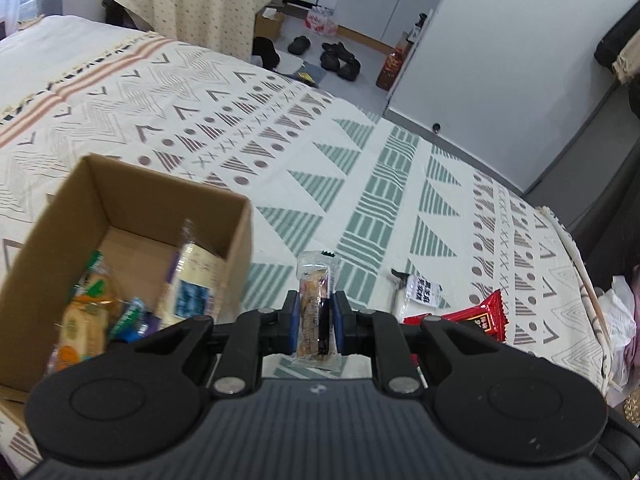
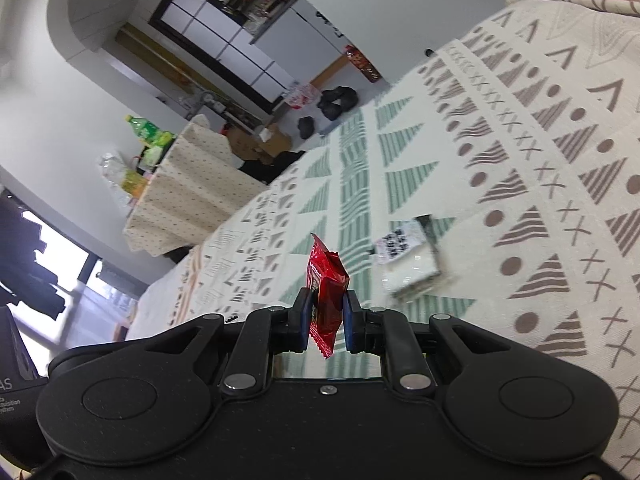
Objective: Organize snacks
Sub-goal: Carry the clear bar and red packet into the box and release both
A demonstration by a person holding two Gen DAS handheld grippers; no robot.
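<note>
My left gripper (image 1: 316, 302) is shut on a clear-wrapped snack bar (image 1: 317, 276), which stands upright between the blue pads just right of an open cardboard box (image 1: 160, 200). Several wrapped snacks (image 1: 84, 316) lie inside the box. In the right wrist view, my right gripper (image 2: 326, 302) is shut on a red snack packet (image 2: 325, 270), held above the patterned bedspread (image 2: 520, 152). A white packet with black print (image 2: 406, 258) lies on the bedspread ahead of it, also visible as the white packet (image 1: 420, 292) in the left wrist view. Beside it shows a red packet (image 1: 480, 316); whether it is the held one I cannot tell.
The bedspread (image 1: 320, 152) covers a bed whose far edge drops to a floor with shoes (image 1: 340, 58) and a red bottle (image 1: 394, 66). A white door (image 1: 500, 60) stands to the right. A cloth-covered table (image 2: 188, 184) with bottles stands beyond the bed.
</note>
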